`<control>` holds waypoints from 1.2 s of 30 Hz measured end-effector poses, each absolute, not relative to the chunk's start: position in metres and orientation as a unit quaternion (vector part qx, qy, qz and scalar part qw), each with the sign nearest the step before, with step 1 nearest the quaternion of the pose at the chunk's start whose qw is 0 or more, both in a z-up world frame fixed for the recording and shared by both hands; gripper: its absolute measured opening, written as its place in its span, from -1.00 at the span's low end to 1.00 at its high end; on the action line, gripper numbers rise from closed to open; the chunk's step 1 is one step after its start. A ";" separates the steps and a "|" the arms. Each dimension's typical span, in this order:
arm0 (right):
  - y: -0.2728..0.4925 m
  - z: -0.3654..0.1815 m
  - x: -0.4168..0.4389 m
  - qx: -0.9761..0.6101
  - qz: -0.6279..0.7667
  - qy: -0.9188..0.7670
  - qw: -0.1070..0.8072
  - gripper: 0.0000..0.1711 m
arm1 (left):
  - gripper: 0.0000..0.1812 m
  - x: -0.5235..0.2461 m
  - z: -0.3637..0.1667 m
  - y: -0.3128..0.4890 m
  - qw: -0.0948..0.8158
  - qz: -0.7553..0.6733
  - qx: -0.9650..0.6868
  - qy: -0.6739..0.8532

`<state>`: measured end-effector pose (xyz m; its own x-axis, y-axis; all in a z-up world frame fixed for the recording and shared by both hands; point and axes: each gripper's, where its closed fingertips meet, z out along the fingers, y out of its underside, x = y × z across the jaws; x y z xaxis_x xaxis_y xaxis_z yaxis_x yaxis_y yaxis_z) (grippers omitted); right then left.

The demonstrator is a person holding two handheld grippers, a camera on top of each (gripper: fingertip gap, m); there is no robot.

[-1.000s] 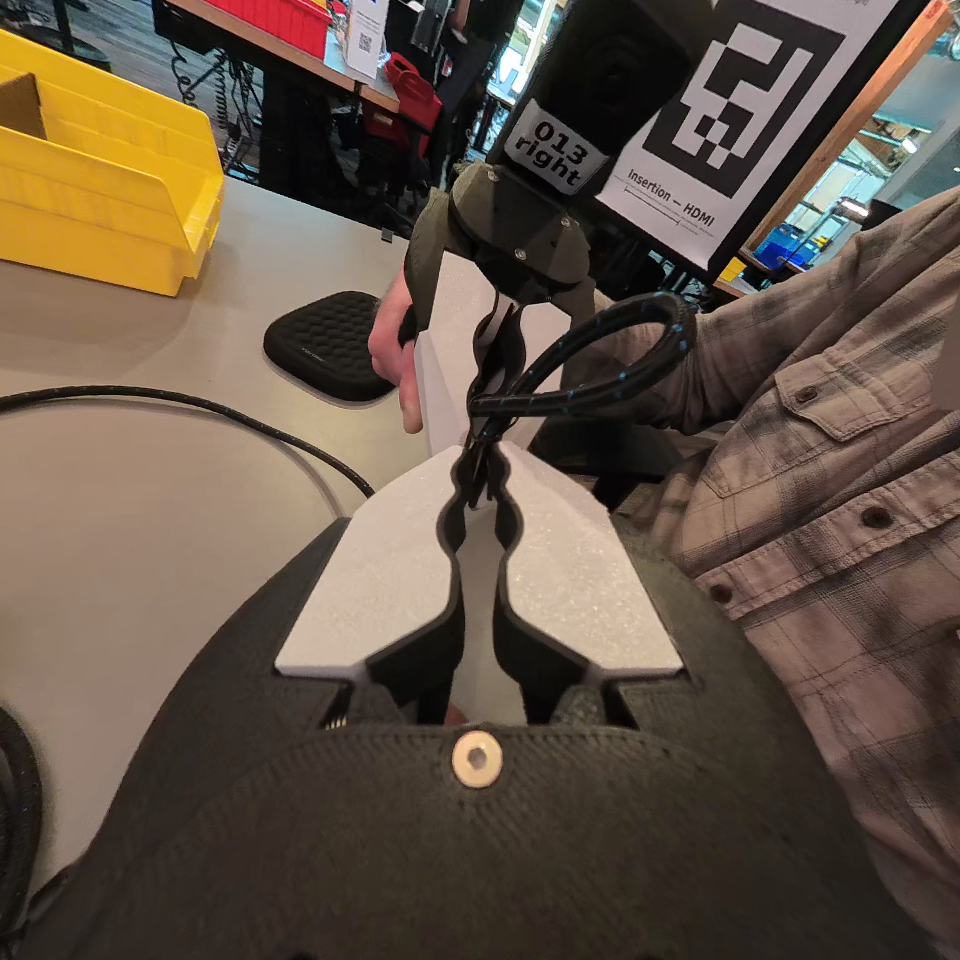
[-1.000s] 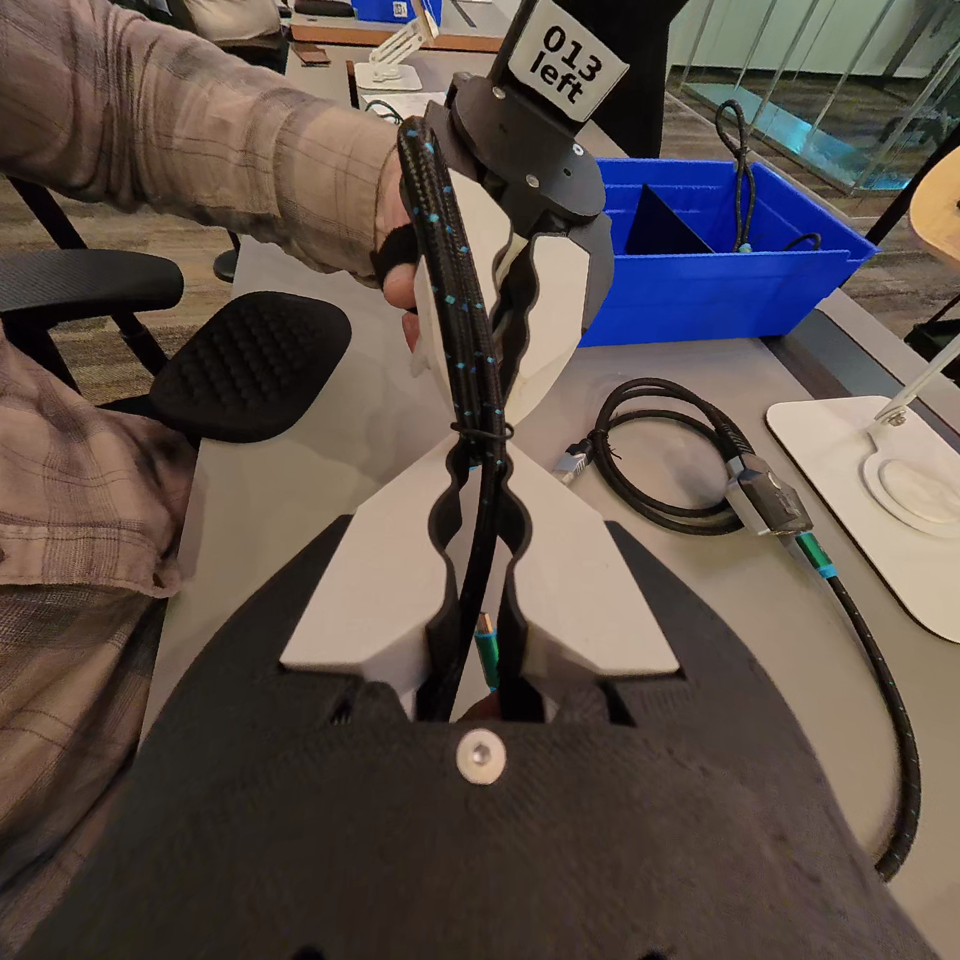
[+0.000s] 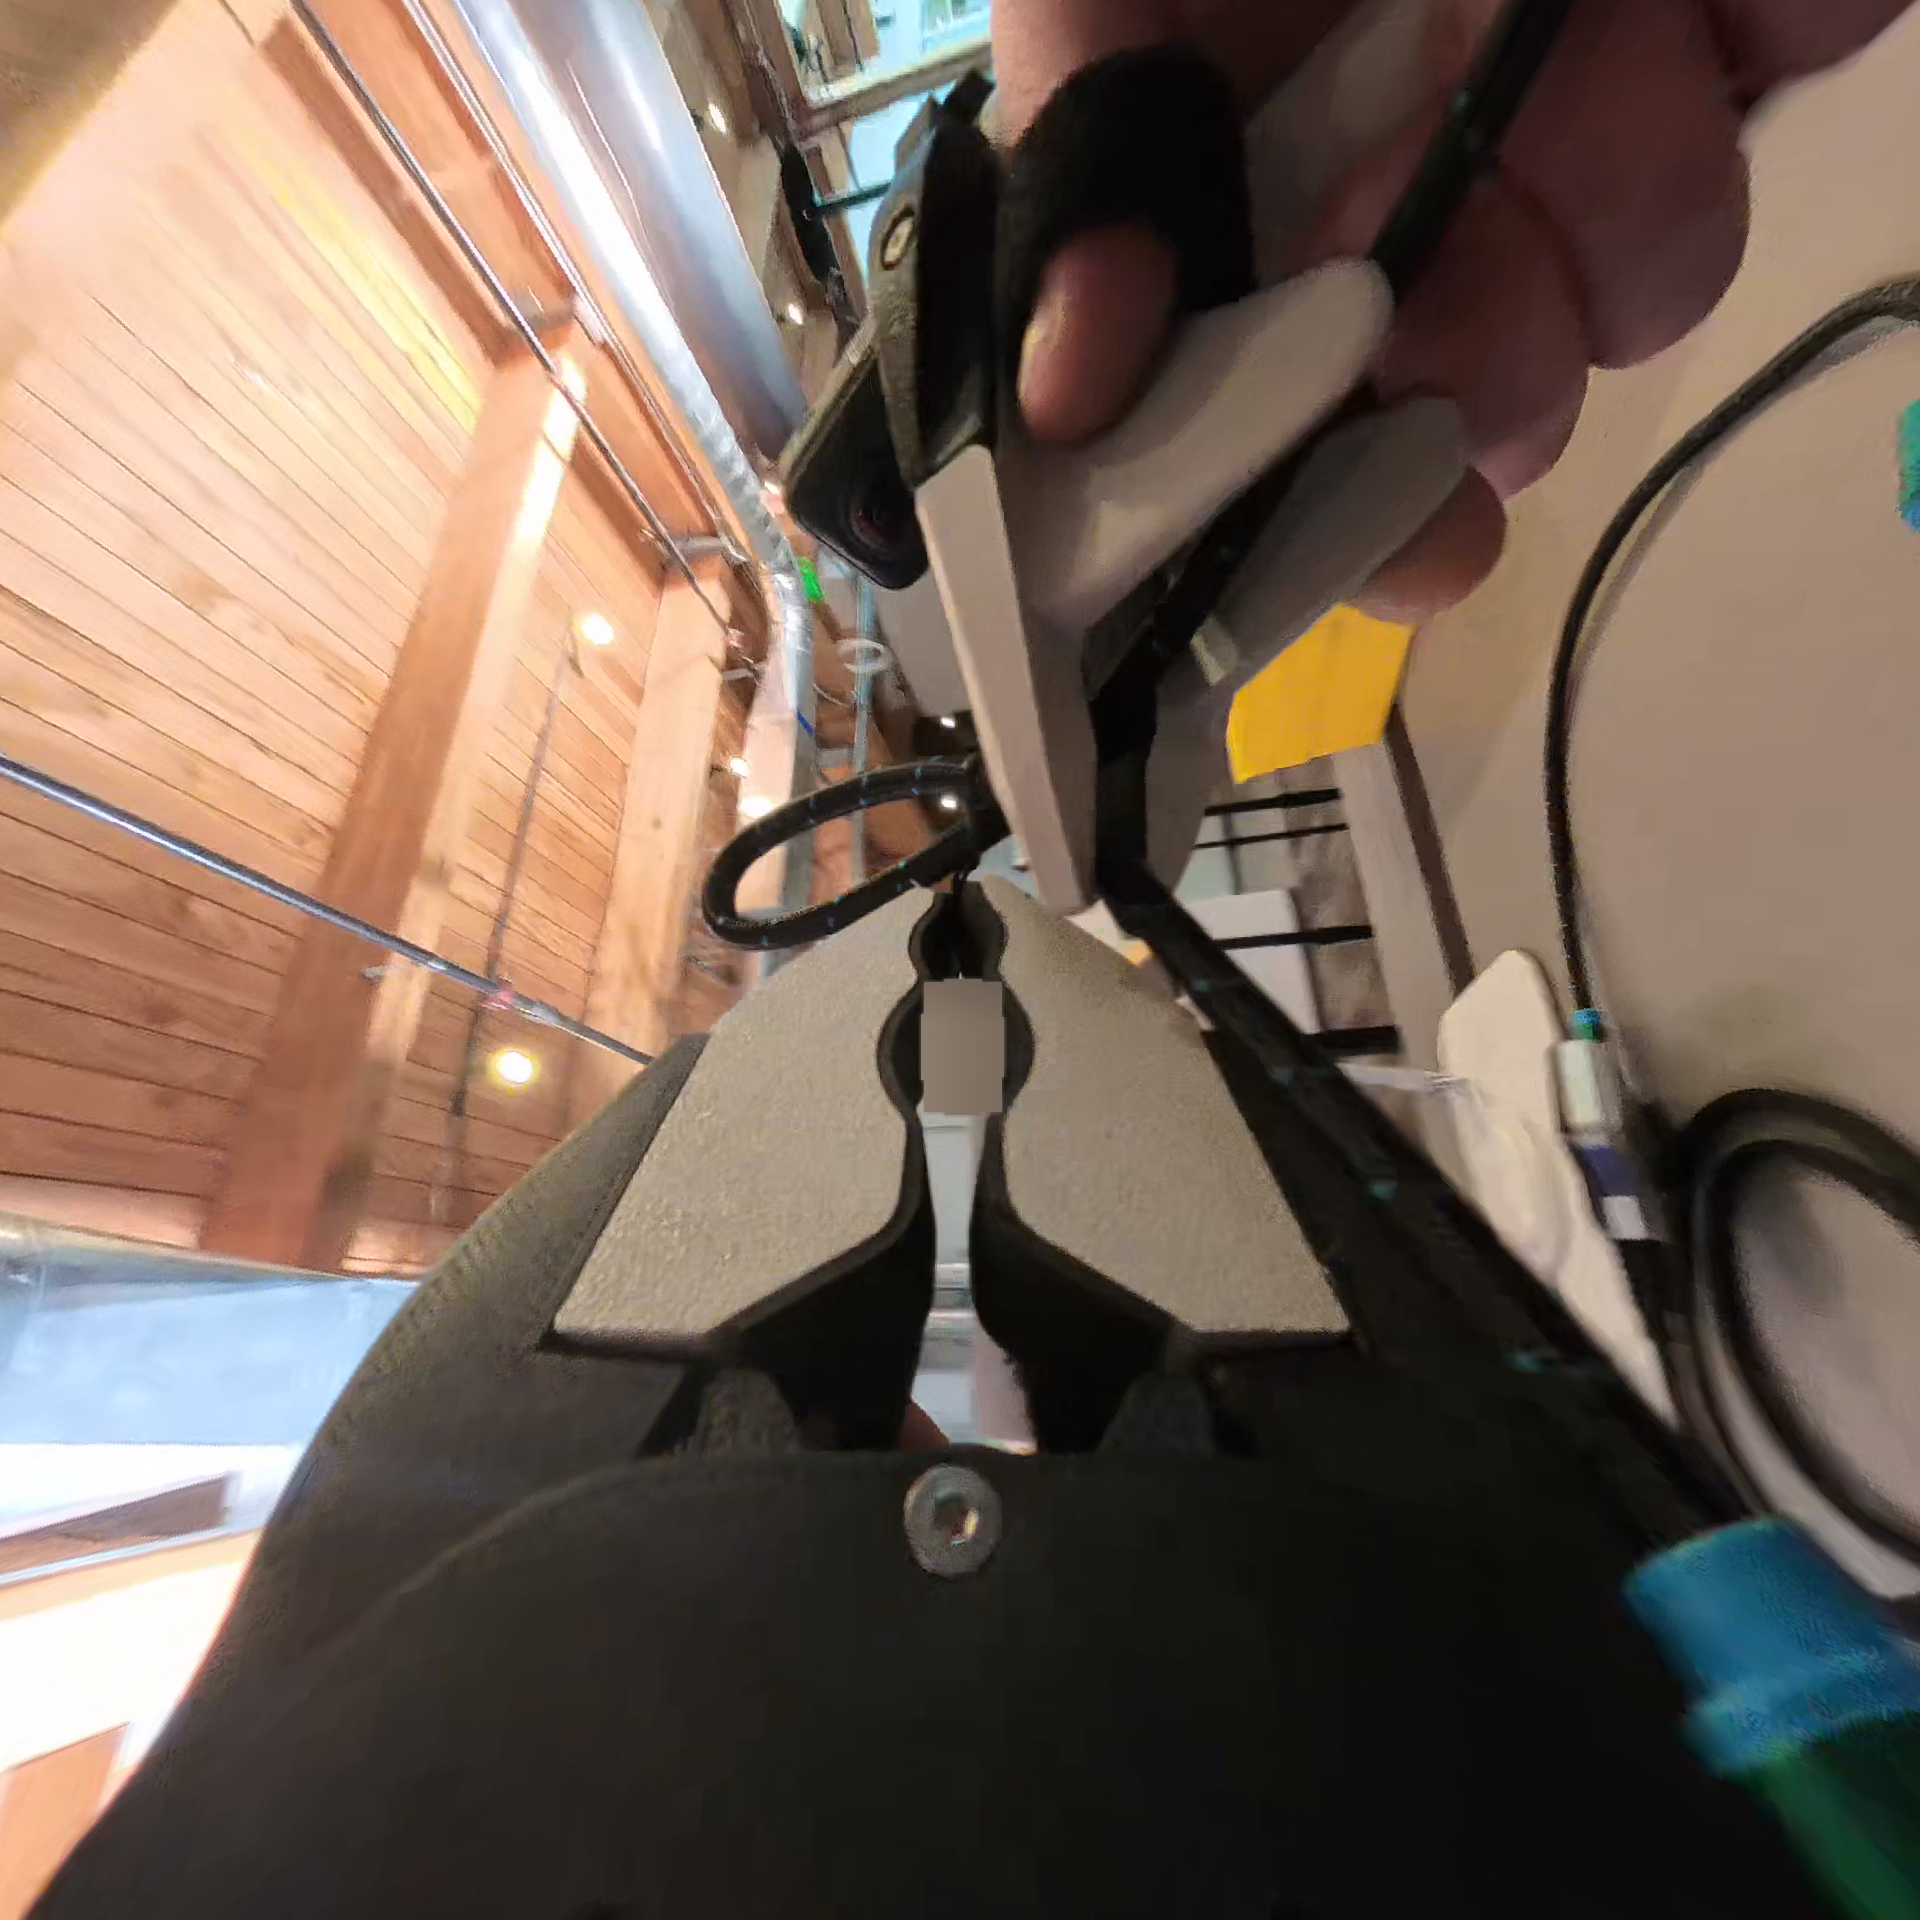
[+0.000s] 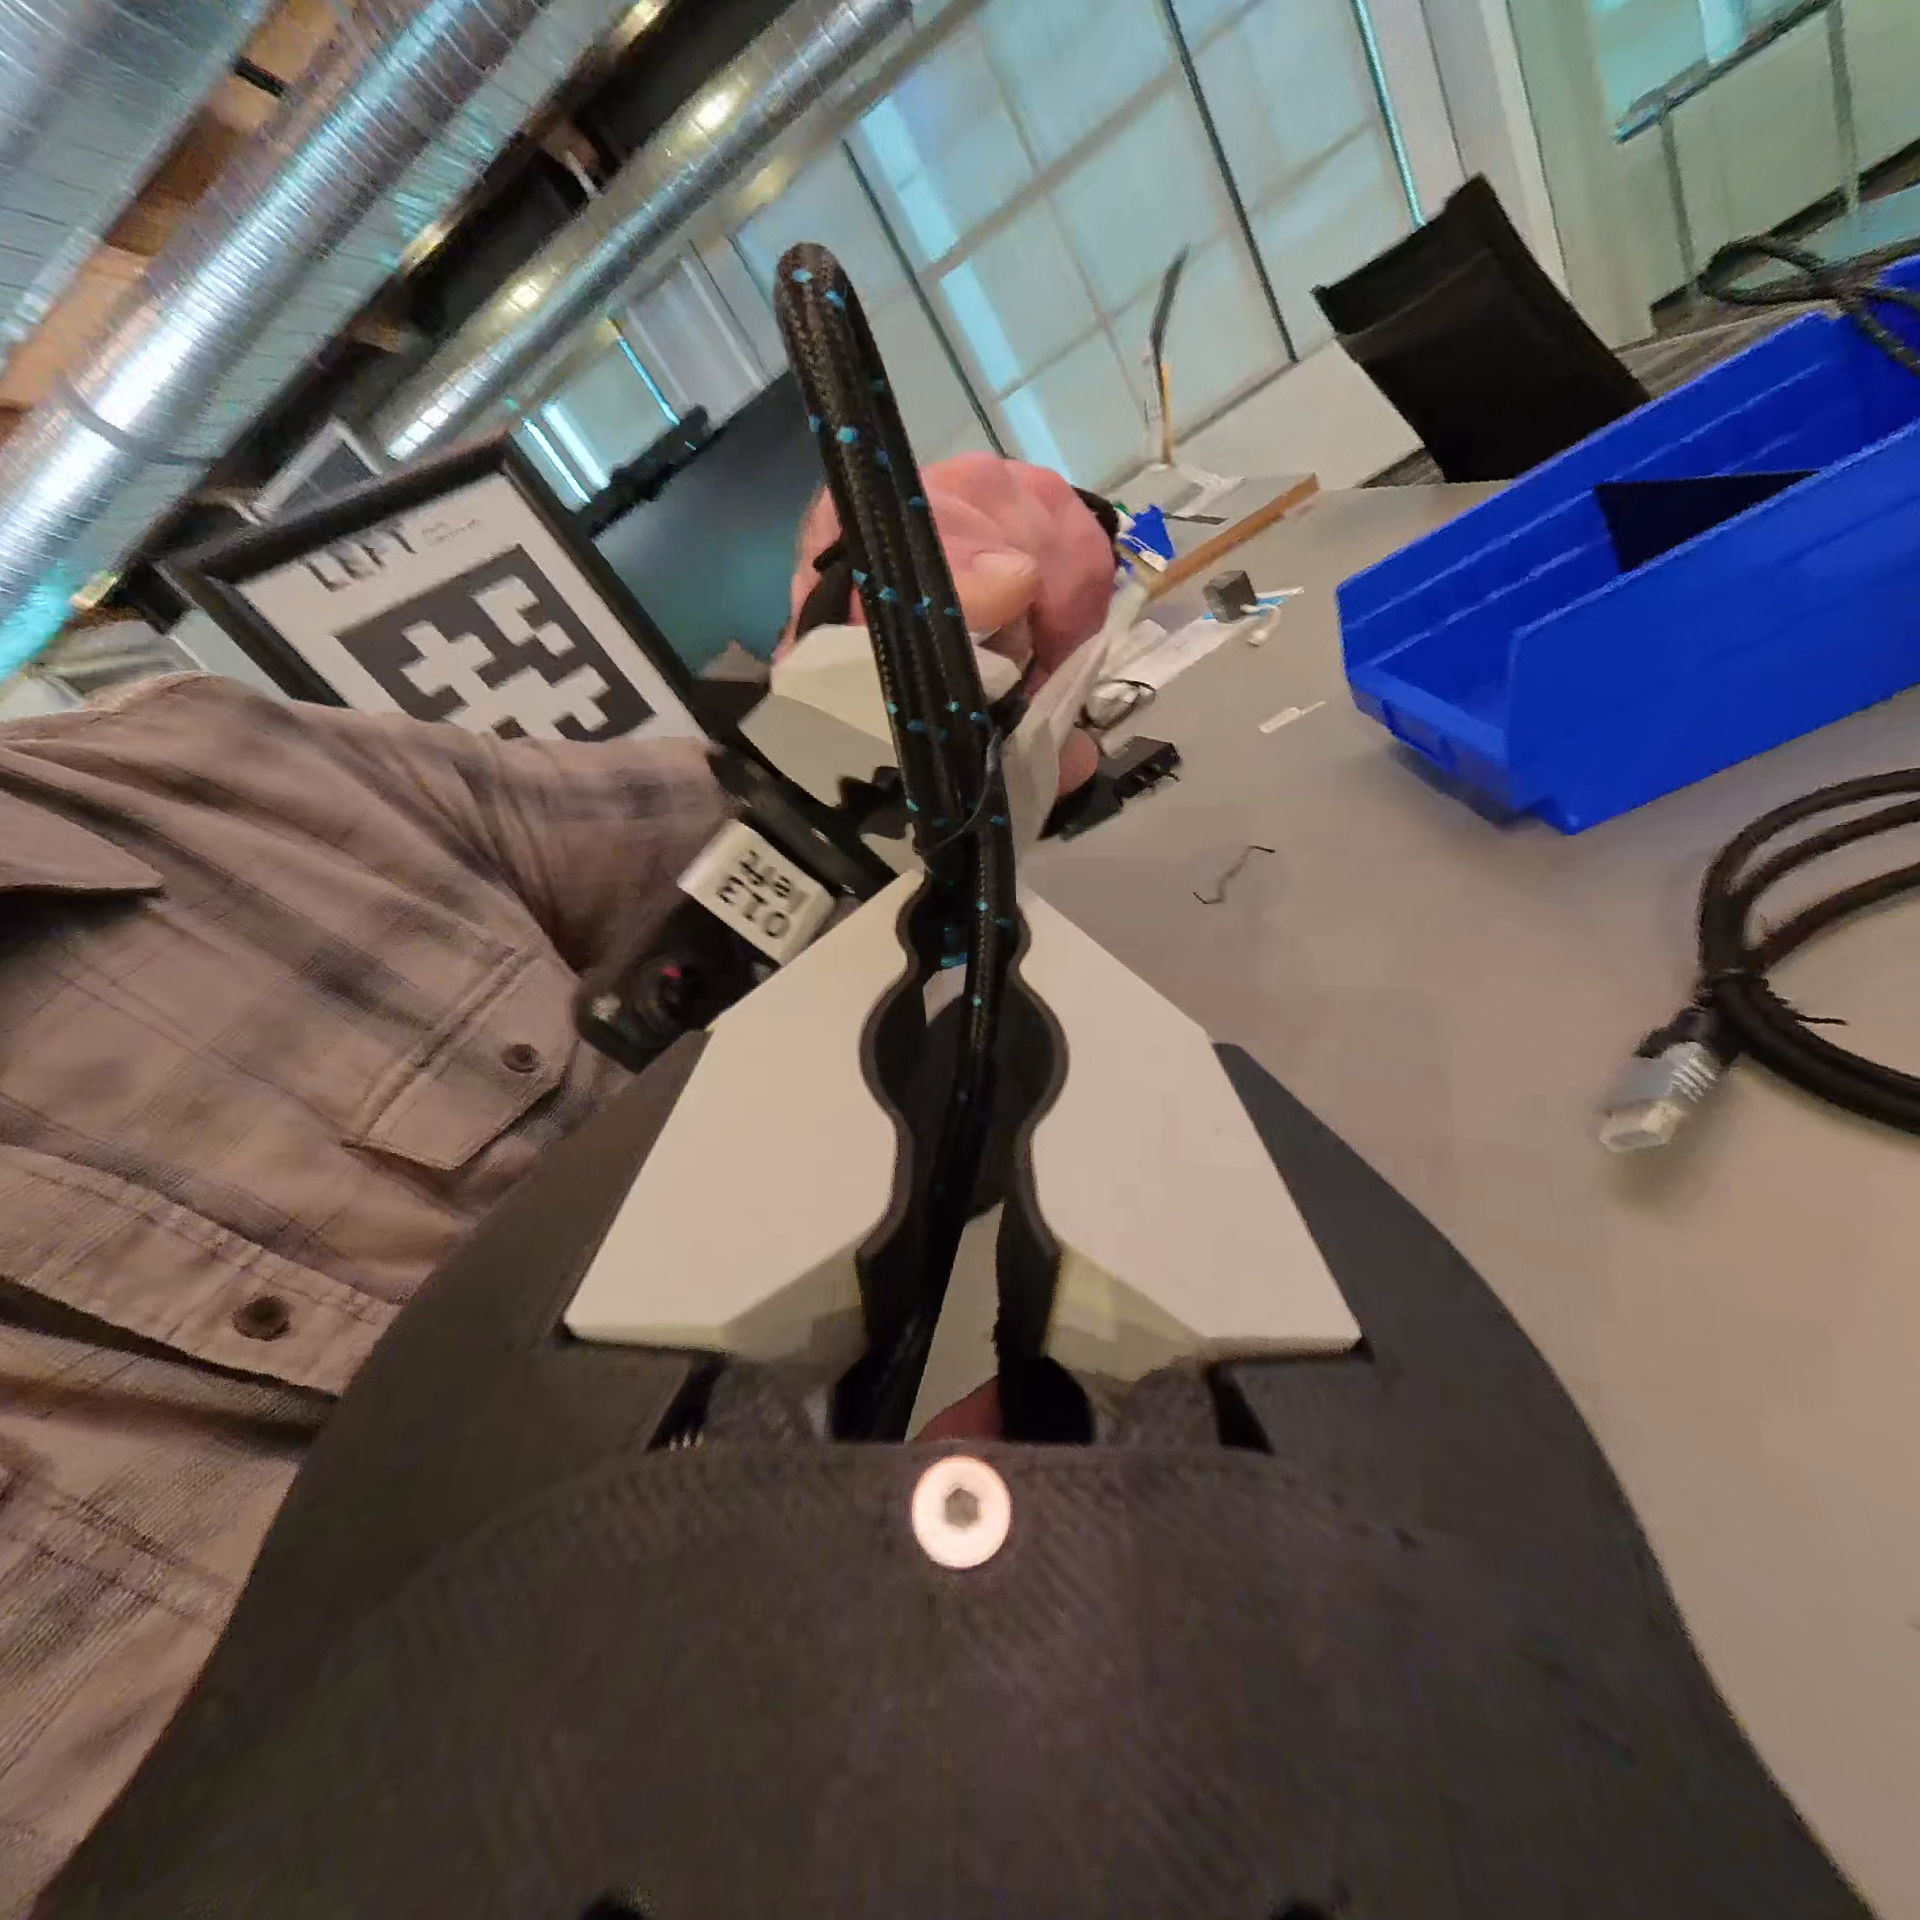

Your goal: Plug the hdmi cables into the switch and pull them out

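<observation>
Wooden ceiling [image 3: 260,623]: fills the left of my left wrist view, since that camera sits rolled on its side and tipped upward.
Left gripper [image 3: 961,914]: centre frame, its tips pressed together on the cable bundle at a thin dark strand. I cannot tell whether that strand is a tie or the braid.
Hdmi cable [image 3: 810,873]: black braid with blue flecks. A small loop sits just left of those tips, and a long run slants to the lower right.
Teal plug [image 3: 1787,1704]: lower right corner, blurred and cut off by the edge.
Plaid shirt [image 4: 260,987]: left side of my right wrist view, soft with blur.
Right gripper [image 4: 961,914]: centre, pinching the doubled cable between its tips. The loop stands up toward the upper centre.
Left hand [image 4: 935,561]: behind that loop, wrapped round its handle and partly hidden by the braid.
Second cable [image 4: 1818,987]: coiled on the grey table [image 4: 1403,1039] at the right edge, its silver plug lying free.
Blue bin [image 4: 1610,644]: upper right, cut off.
</observation>
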<state>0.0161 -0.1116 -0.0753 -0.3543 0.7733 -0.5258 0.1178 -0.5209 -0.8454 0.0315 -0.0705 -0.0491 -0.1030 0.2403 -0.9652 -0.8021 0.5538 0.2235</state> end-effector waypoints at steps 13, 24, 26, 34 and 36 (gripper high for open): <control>-0.110 -0.102 0.015 -0.534 0.553 -0.569 0.291 -0.96 | -0.66 0.010 -0.077 -0.080 0.592 0.037 -0.527 0.609; -0.121 -0.100 0.021 -0.477 0.484 -0.670 0.299 -0.96 | -0.65 0.030 -0.091 -0.112 0.366 -0.454 -0.635 0.506; -0.123 -0.101 0.022 -0.473 0.483 -0.676 0.293 -0.96 | -0.69 0.035 -0.087 -0.115 0.357 -0.495 -0.622 0.491; -0.125 -0.107 0.023 -0.466 0.483 -0.686 0.282 -0.96 | -0.86 0.041 -0.086 -0.118 0.321 -0.587 -0.604 0.432; -0.126 -0.108 0.023 -0.465 0.487 -0.684 0.281 -0.96 | -0.97 0.042 -0.085 -0.117 0.323 -0.593 -0.602 0.427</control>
<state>0.0230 -0.1260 -0.1076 -0.4108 0.9092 -0.0684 0.3626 0.0940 -0.9272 0.0418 -0.1172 -0.0853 -0.0672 -0.8968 0.4372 -0.1314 -0.4265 -0.8949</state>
